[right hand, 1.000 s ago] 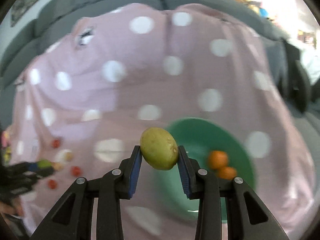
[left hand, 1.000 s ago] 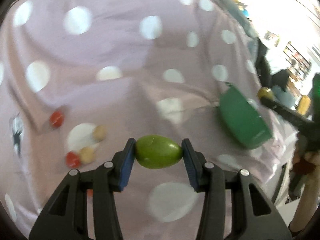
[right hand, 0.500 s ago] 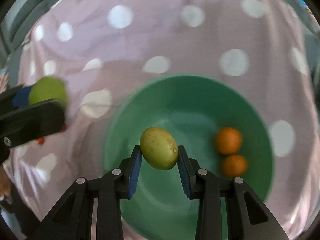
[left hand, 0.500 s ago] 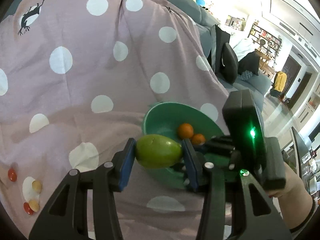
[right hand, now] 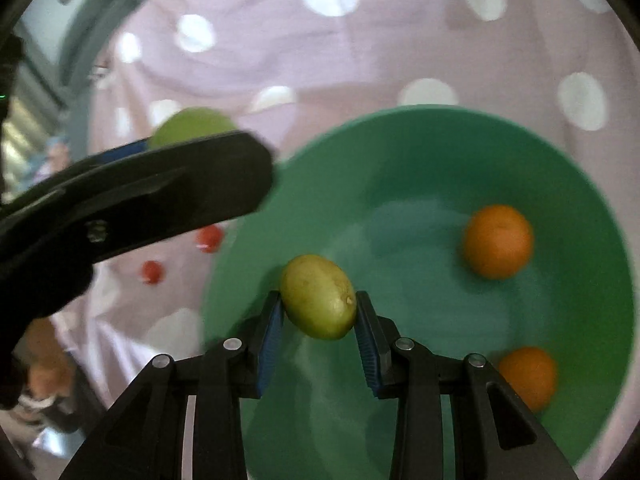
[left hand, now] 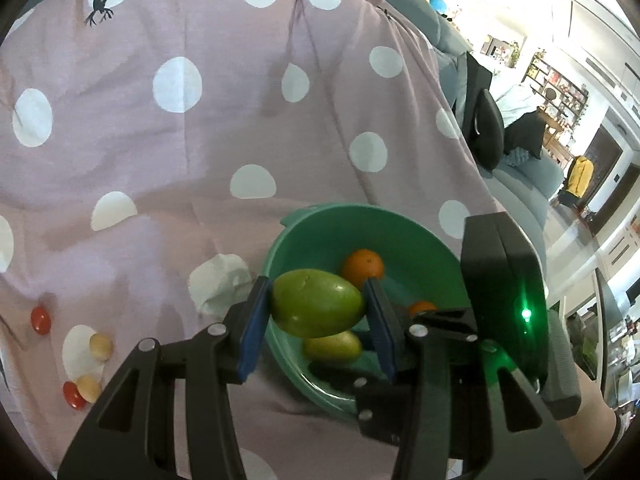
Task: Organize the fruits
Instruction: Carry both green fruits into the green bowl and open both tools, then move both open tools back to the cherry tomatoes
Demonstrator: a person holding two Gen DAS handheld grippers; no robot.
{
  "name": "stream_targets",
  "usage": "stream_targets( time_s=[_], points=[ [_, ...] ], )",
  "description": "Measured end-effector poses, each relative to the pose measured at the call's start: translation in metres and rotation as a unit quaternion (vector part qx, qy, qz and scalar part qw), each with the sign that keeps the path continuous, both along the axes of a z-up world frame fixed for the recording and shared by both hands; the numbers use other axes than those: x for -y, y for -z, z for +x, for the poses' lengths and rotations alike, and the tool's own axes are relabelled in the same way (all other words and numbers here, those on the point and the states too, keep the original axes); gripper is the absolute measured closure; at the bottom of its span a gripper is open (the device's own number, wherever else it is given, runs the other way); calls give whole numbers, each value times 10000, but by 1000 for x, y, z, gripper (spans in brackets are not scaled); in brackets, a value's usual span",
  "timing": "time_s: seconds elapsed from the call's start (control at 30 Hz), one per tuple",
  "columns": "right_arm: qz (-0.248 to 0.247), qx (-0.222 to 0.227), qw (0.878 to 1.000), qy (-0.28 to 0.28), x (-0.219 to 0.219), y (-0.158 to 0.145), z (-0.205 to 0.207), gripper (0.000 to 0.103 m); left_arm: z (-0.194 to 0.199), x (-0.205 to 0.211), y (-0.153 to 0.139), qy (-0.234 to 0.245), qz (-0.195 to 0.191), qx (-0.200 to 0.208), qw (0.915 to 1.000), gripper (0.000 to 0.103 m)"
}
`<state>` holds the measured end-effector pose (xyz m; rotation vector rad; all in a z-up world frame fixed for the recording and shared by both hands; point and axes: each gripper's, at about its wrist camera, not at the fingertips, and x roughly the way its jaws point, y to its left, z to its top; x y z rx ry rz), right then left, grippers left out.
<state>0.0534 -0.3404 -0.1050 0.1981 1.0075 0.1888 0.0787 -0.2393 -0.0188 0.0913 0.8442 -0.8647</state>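
Both grippers have come in over the green bowl since a second ago, when it sat off to one side; the right one has since dropped low inside it.

On the polka-dot blanket, the bowl holds two oranges. The right gripper pinches a yellow-green fruit just above the bowl floor. The left gripper pinches a greener fruit over the near rim.

To do this step well, the right gripper should probably spread its jaws only once its fruit is touching or nearly touching the floor, clear of the oranges, then back away so the left one has room. Both tools crowd the bowl, so releasing one at a time looks safer.

Only the left view shows the small red and tan fruits left on the blanket, apart from the bowl. Only the right view shows both oranges whole and the free floor beneath its fruit.
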Motion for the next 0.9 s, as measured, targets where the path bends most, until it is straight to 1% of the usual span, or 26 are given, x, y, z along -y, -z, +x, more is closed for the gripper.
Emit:
stream_targets(
  time_s=[0.07, 0.1, 0.17, 0.27, 0.3, 0.33, 0.37, 0.4, 0.43, 0.53, 0.67, 0.73, 0.83, 0.87, 0.9],
  points=[
    [-250, -60, 9994, 243, 4, -4, -5, 66, -2, 6, 3, 84, 58, -3, 9999, 56],
    [-407, -17, 9986, 338, 7, -6, -11, 66, -3, 11, 5, 153, 117, 1, 9998, 56],
    [-563, 102, 9971, 506, 13, -13, -21, 66, -6, 21, 11, 272, 267, -23, 9993, 56],
    [-672, 203, 9946, 768, 23, -21, -35, 64, -7, 35, 24, 382, 558, -125, 9976, 55],
    [-764, 238, 9931, 857, 27, -23, -40, 64, -7, 39, 29, 413, 654, -158, 9969, 51],
    [-874, 280, 9914, 935, 30, -25, -46, 64, -8, 41, 32, 437, 735, -159, 9962, 44],
    [-982, 312, 9895, 1016, 36, -27, -50, 64, -9, 42, 33, 428, 759, -143, 9961, 39],
    [-1091, 333, 9875, 1089, 39, -29, -54, 64, -9, 42, 34, 419, 785, -110, 9960, 30],
    [-1144, 375, 9861, 1145, 41, -31, -58, 64, -10, 42, 33, 397, 799, -82, 9960, 25],
    [-1118, 505, 9834, 1340, 48, -38, -76, 64, -13, 36, 27, 396, 729, -49, 9965, 25],
    [-969, 795, 9785, 1637, 51, -50, -97, 64, -14, 2, 7, 178, 260, -95, 9995, 25],
    [-716, 988, 9771, 1741, 53, -55, -109, 64, -15, -26, -1, -76, 149, -9, 9999, 24],
    [-441, 1167, 9758, 1793, 48, -60, -118, 63, -17, -69, -8, -527, 175, 139, 9984, 22],
    [-339, 1240, 9754, 1791, 45, -61, -122, 63, -18, -89, -9, -736, 266, 190, 9967, 22],
    [-271, 1276, 9752, 1788, 42, -61, -125, 63, -19, -100, -9, -858, 332, 220, 9955, 22]
  ],
)
